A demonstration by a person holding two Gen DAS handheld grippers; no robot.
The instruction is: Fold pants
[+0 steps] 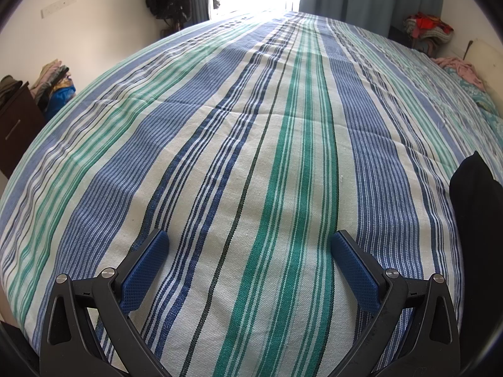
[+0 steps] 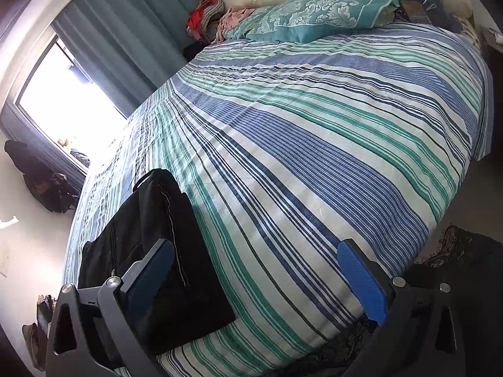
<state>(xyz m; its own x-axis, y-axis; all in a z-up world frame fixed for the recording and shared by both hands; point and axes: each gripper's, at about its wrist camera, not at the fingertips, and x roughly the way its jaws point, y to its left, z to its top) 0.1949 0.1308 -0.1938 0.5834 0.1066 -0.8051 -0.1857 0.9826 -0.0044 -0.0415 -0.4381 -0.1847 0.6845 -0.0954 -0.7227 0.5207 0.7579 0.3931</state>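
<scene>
The bedspread point(image 1: 251, 157) is woven in long stripes of blue, navy, green and cream white, with thin black lines between them, while the folded pants point(image 2: 157, 251) lying on it are plain black with a pale line of stitching down the seam. The pillow point(image 2: 314, 15) is teal with a white damask floral pattern, the curtains point(image 2: 125, 31) are a plain dusty blue-grey, and a red and grey bundle of cloth point(image 2: 206, 11) sits beside pink fabric point(image 2: 234, 15). Both the left gripper point(image 1: 250, 242) and the right gripper point(image 2: 256, 251) have black frames and blue textured pads point(image 1: 353, 270).

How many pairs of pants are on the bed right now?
1: black folded pants near the striped bedspread's near edge, under the right gripper's left finger. More may be hidden in the headboard clutter.
</scene>
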